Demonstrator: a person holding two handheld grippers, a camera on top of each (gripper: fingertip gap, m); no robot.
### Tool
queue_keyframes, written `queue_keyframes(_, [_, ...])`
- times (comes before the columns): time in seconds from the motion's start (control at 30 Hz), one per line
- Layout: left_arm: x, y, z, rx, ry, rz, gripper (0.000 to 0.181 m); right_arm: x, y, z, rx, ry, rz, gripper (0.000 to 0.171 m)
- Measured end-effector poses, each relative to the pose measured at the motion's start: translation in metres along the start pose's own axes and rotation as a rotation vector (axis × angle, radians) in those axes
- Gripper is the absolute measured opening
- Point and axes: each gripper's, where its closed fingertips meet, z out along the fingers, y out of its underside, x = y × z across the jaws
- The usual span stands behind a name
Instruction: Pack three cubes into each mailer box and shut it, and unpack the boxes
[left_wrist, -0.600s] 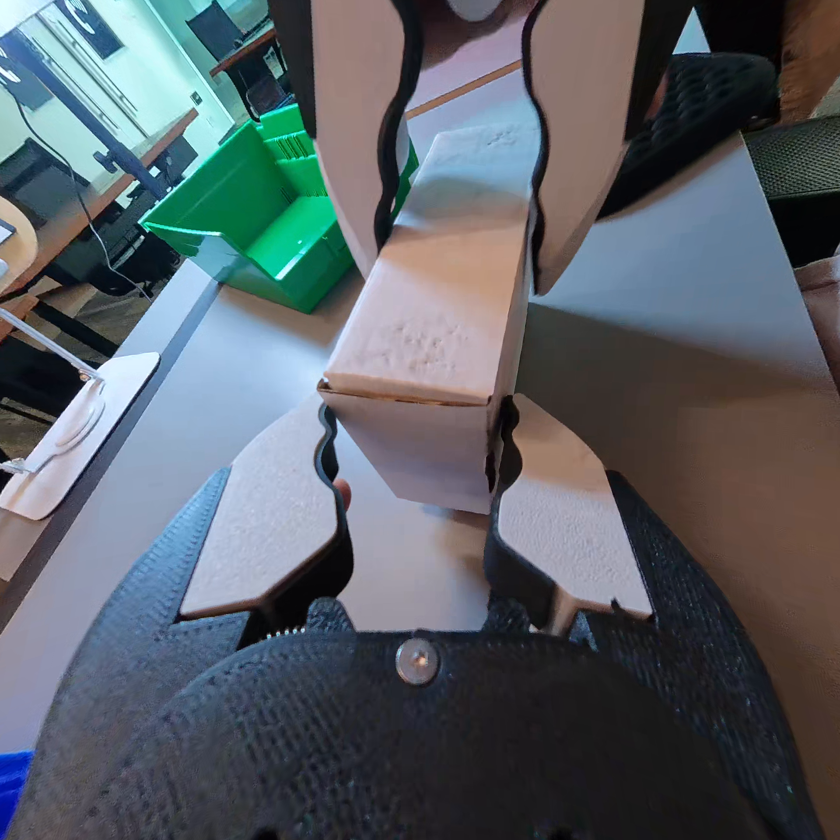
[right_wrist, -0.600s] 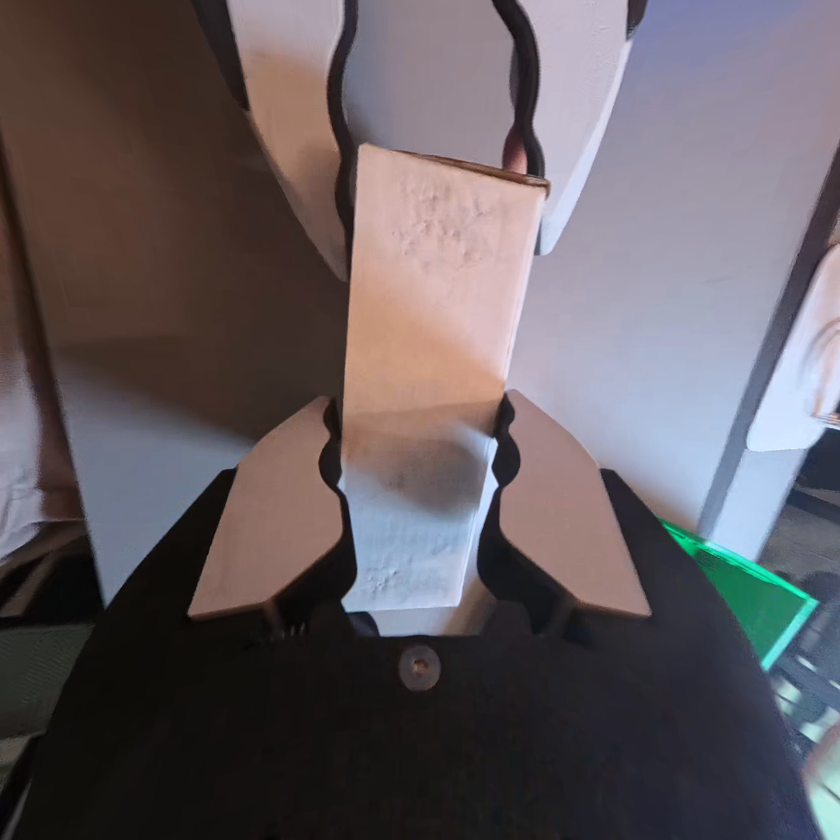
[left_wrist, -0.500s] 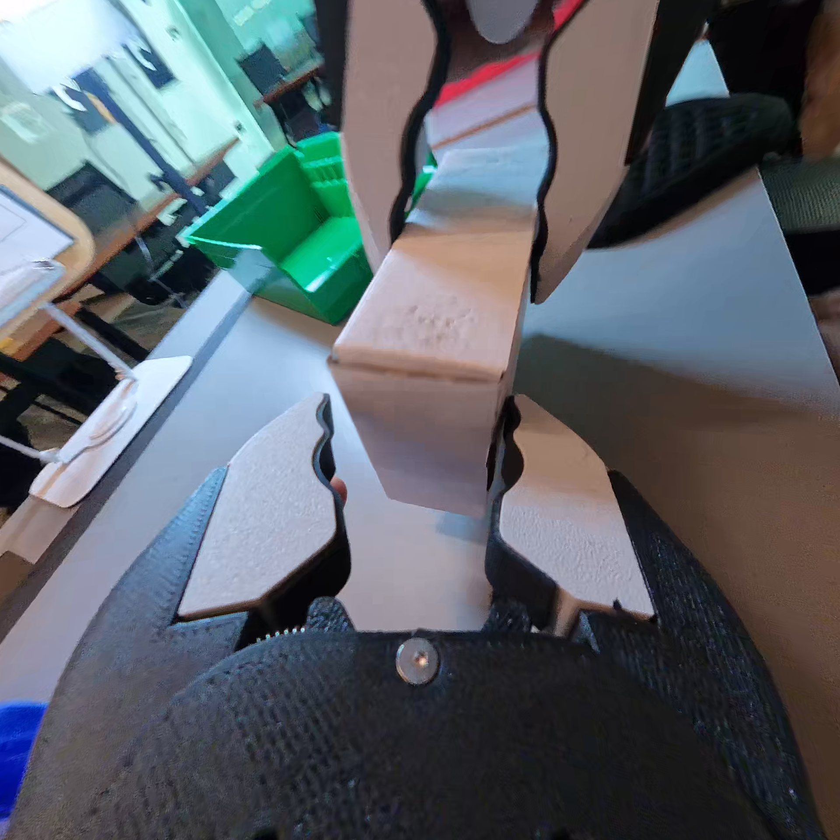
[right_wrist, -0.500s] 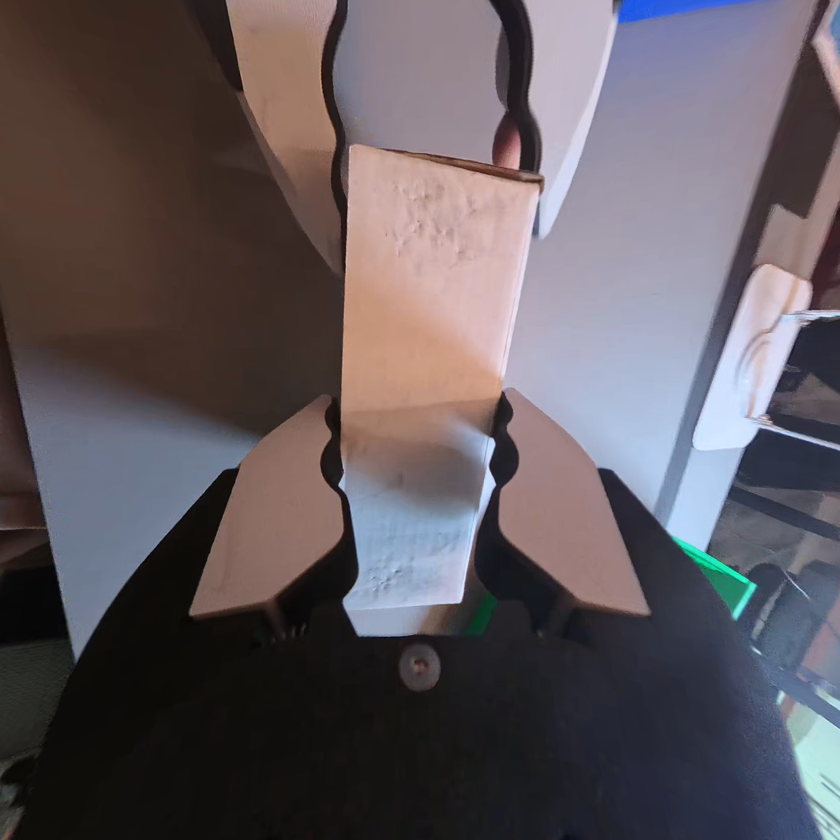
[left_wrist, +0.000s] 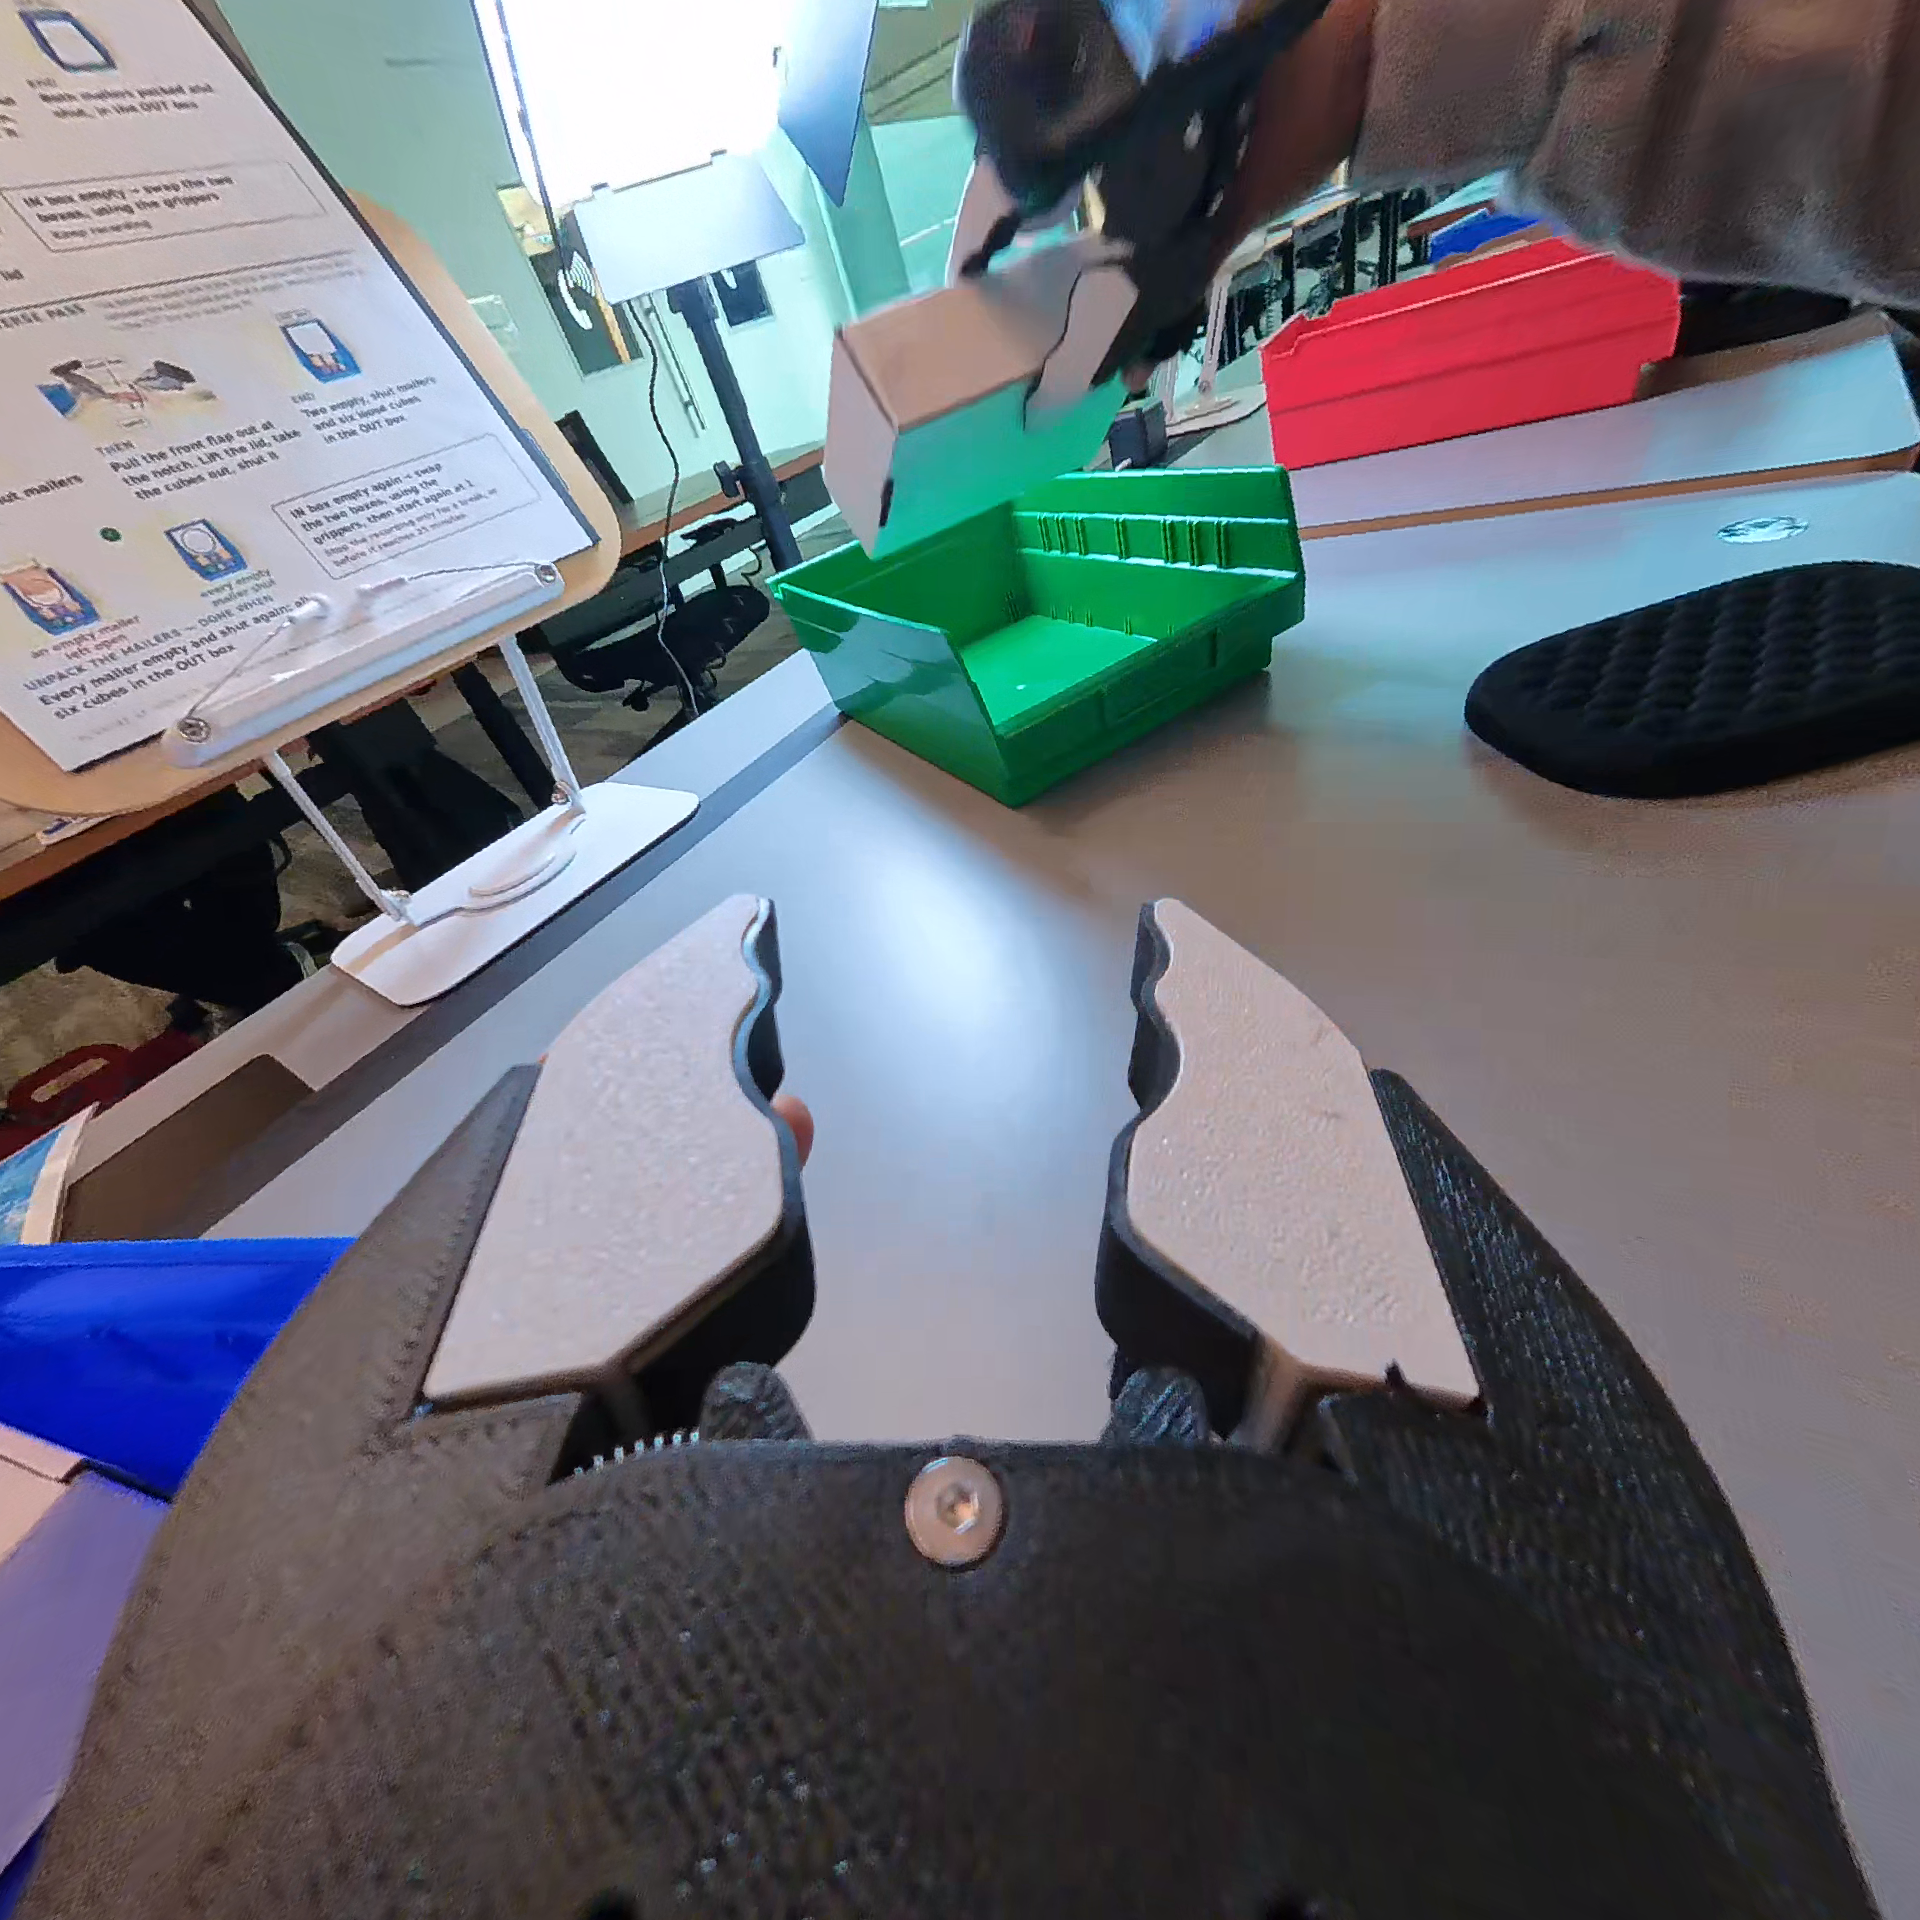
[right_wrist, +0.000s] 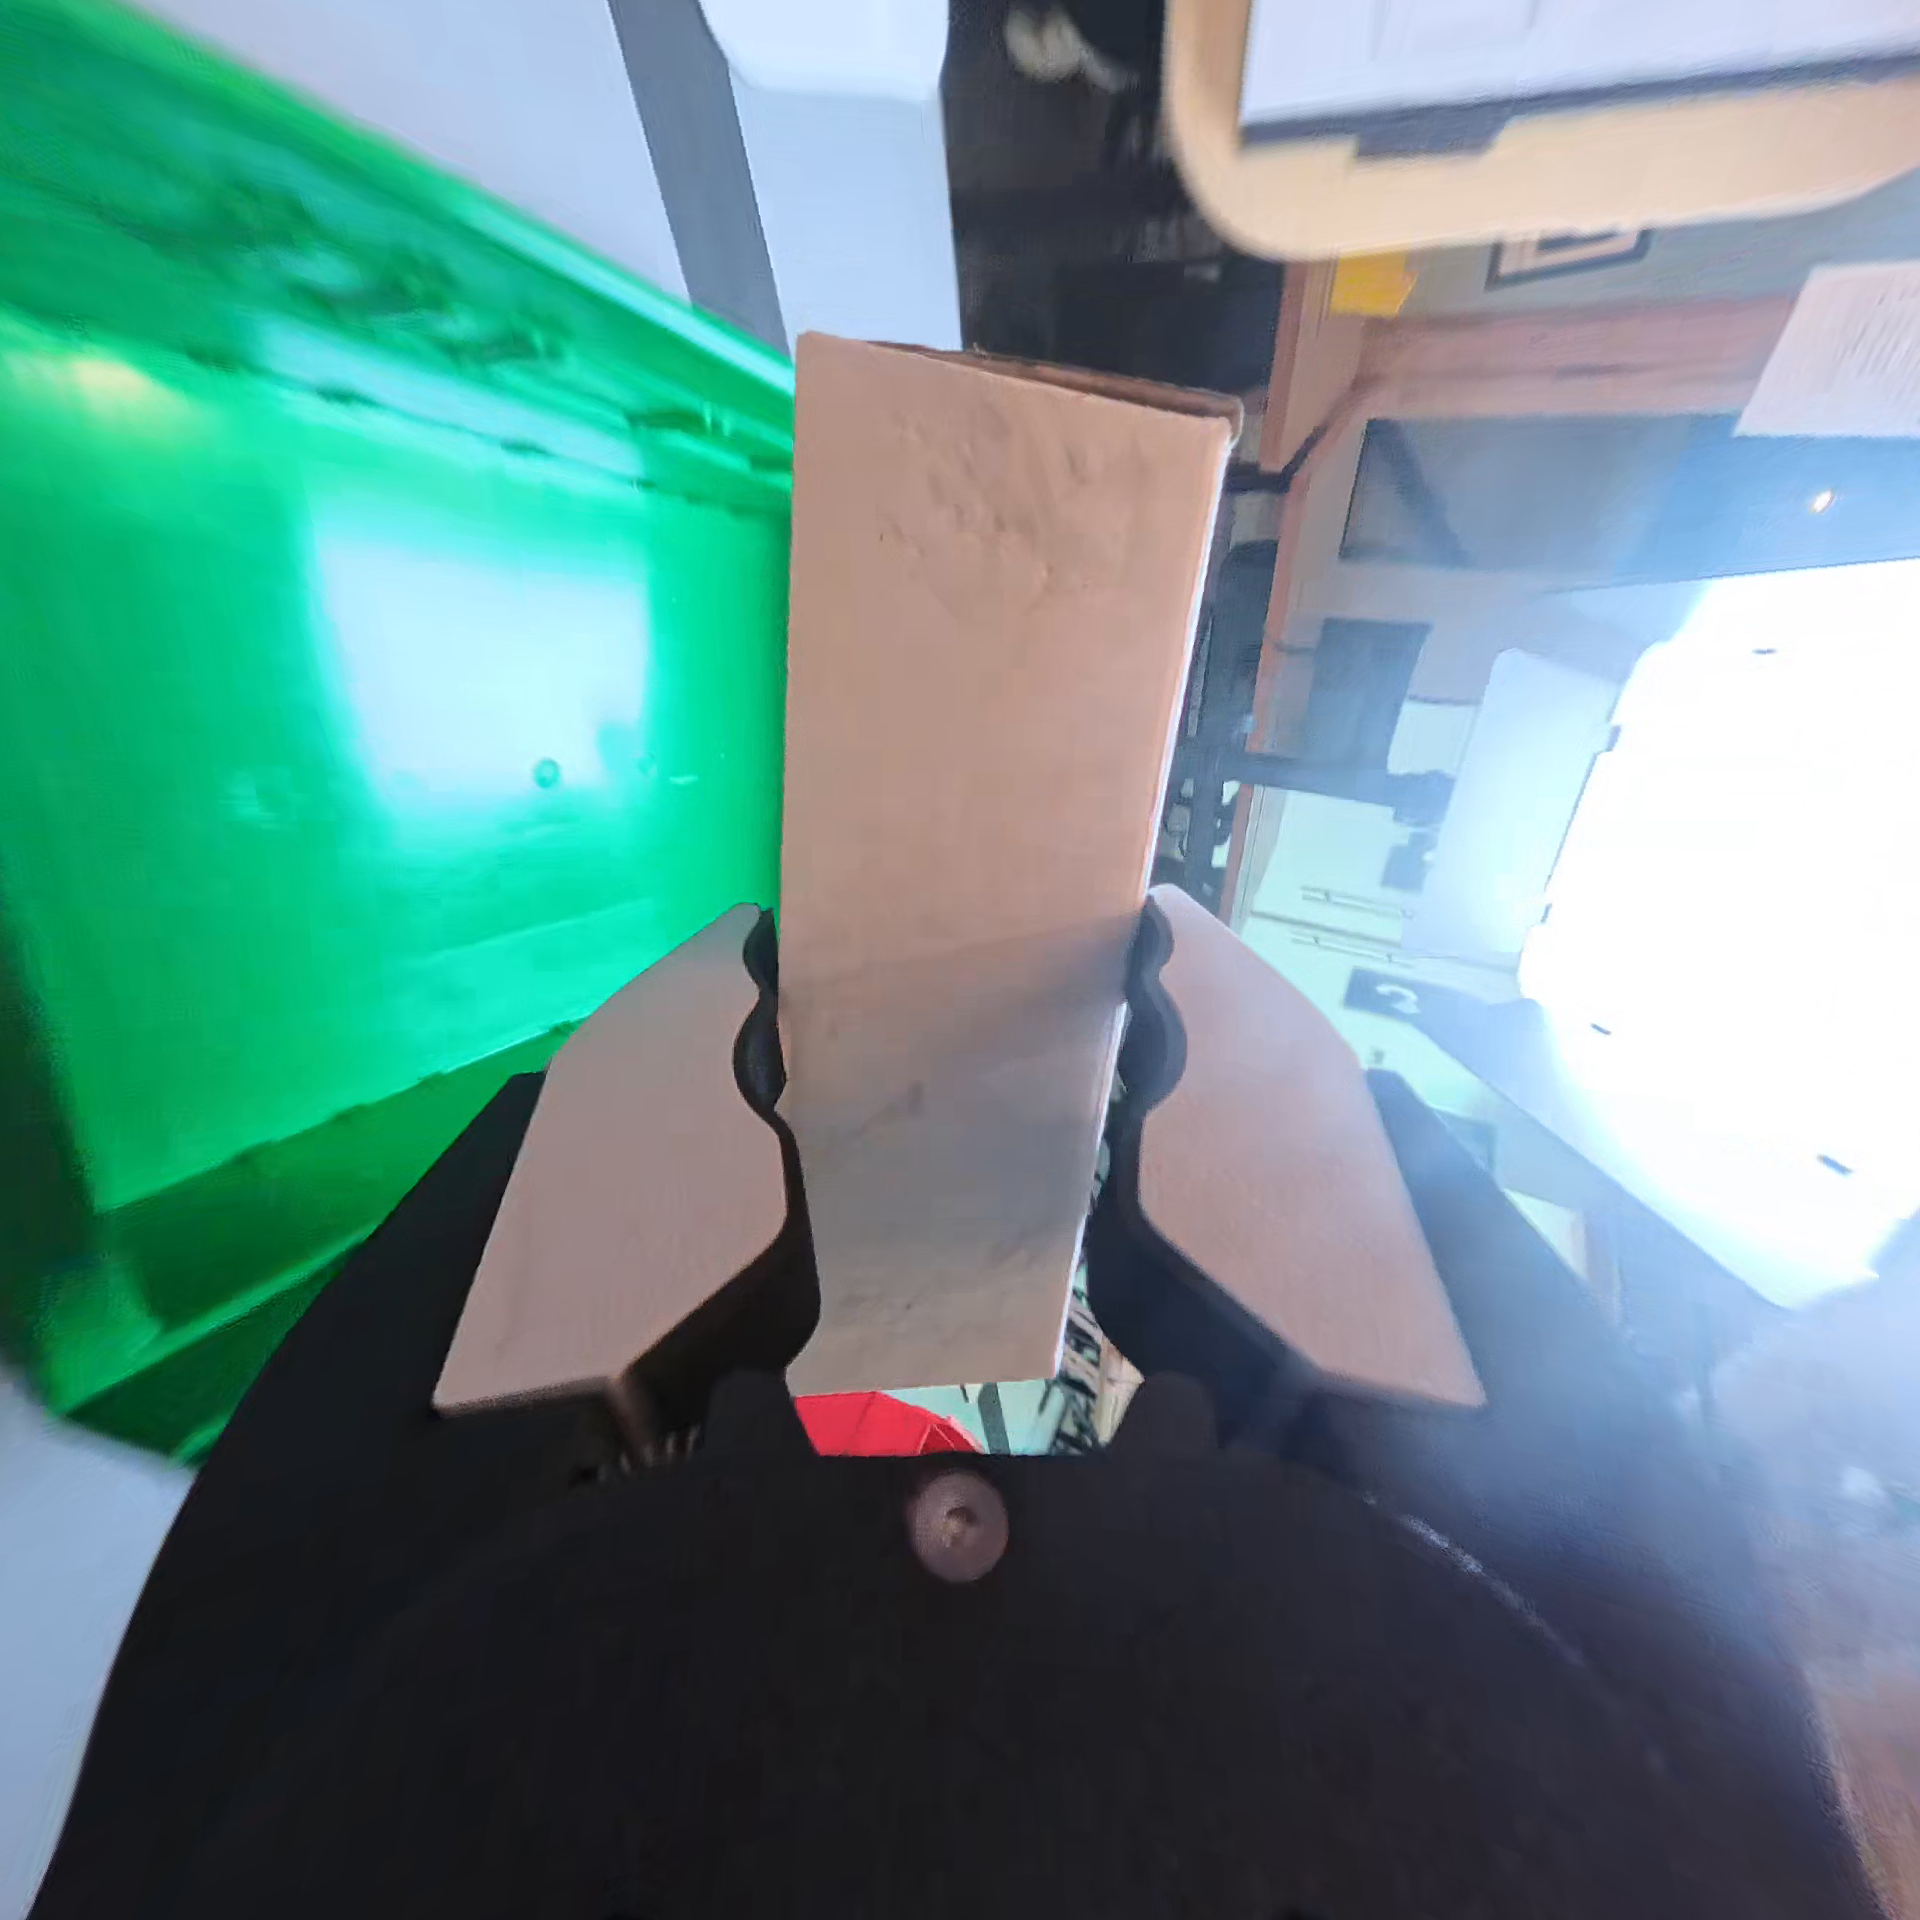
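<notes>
Right tool (right_wrist: 951, 997) grips the mailer box (right_wrist: 987, 727), tilted above the green bin (left_wrist: 1049, 623).

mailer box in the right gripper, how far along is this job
Done: the mailer box looks shut. In hand: the right gripper is clamped on it, holding it in the air above the green bin, which shows nothing inside. The left gripper is open over the table, gripping nothing. Left: setting the box down, probably in that bin. No cubes or second box are clearly in view.
</notes>
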Motion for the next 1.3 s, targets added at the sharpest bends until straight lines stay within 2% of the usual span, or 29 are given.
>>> queue_keyframes(0.13, [-0.005, 0.007, 0.0, -0.019, -0.01, -0.039, 0.063, -0.034, 0.017, 0.075, -0.048, 0.006, -0.073, 0.065])
queue_keyframes(0.23, [-0.009, 0.014, -0.001, -0.033, -0.022, -0.048, 0.061, -0.063, 0.023, 0.108, -0.086, -0.039, -0.105, 0.067])
queue_keyframes(0.4, [-0.014, 0.02, 0.001, -0.043, -0.022, -0.081, 0.06, -0.097, 0.015, 0.113, -0.058, -0.334, 0.066, 0.075])
queue_keyframes(0.5, [-0.016, 0.025, 0.003, -0.061, -0.023, -0.091, 0.06, -0.104, 0.005, 0.112, -0.017, -0.463, 0.158, 0.065])
queue_keyframes(0.6, [-0.018, 0.026, 0.003, -0.063, -0.028, -0.102, 0.059, -0.097, 0.007, 0.119, -0.036, -0.485, 0.151, 0.06])
queue_keyframes(0.7, [-0.021, 0.025, 0.001, -0.06, -0.044, -0.105, 0.059, -0.08, 0.02, 0.139, -0.114, -0.324, 0.101, 0.048])
queue_keyframes(0.77, [-0.031, 0.02, -0.003, -0.057, -0.074, -0.102, 0.06, -0.081, 0.022, 0.142, -0.127, -0.296, 0.114, 0.061])
queue_keyframes(0.9, [-0.077, 0.004, -0.027, -0.073, -0.177, -0.092, 0.06, -0.065, 0.002, 0.112, -0.001, -0.265, 0.268, 0.063])
queue_keyframes(1.03, [-0.143, 0.009, -0.056, -0.308, -0.202, 0.003, 0.069, -0.052, -0.025, 0.055, 0.19, -0.291, 0.39, 0.063])
queue_keyframes(1.1, [-0.174, 0.029, -0.065, -0.481, -0.142, 0.028, 0.077, -0.056, -0.039, 0.024, 0.282, -0.334, 0.435, 0.063])
queue_keyframes(1.3, [-0.25, 0.125, -0.087, -1.028, 0.035, 0.075, 0.105, -0.092, -0.067, -0.058, 0.507, -0.475, 0.54, 0.063])
